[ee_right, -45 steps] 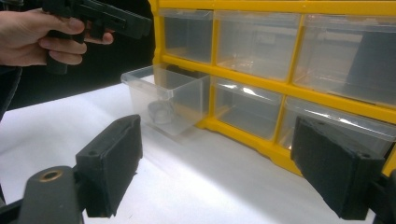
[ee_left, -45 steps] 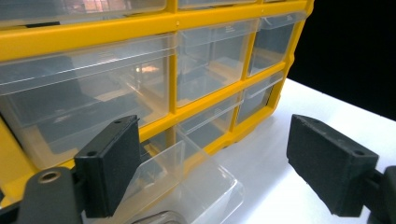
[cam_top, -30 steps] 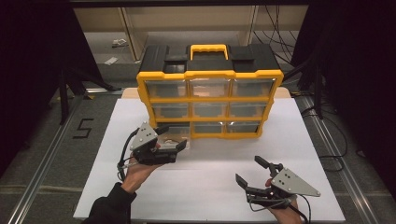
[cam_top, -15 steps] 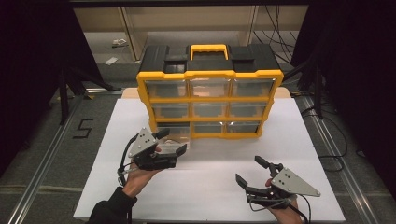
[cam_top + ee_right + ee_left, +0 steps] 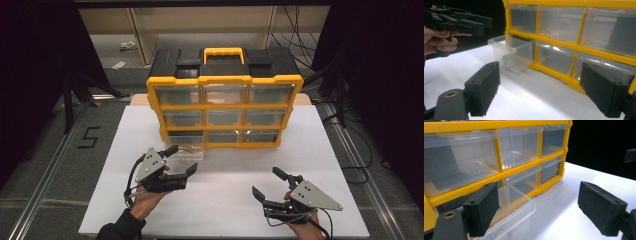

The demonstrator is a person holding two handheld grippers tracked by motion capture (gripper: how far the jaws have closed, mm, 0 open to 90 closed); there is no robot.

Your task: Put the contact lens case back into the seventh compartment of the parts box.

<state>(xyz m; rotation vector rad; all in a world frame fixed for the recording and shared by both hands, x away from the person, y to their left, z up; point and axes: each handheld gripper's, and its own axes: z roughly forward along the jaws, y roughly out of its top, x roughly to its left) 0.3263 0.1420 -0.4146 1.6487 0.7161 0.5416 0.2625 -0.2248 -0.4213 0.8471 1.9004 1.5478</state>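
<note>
black "5", seemingly taped, on the grey floor

White tabletop bearing yellow drawer organizer, perhaps one pulled-out clear drawer.

Clear plastic drawer, pulled halfway out of yellow organizer's bottom-left slot, upright on table.

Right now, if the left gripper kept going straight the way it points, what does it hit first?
Probably the pulled-out clear drawer at the organizer's bottom left. The left gripper is open, one pad already beside the drawer's corner; depth is uncertain.
</note>
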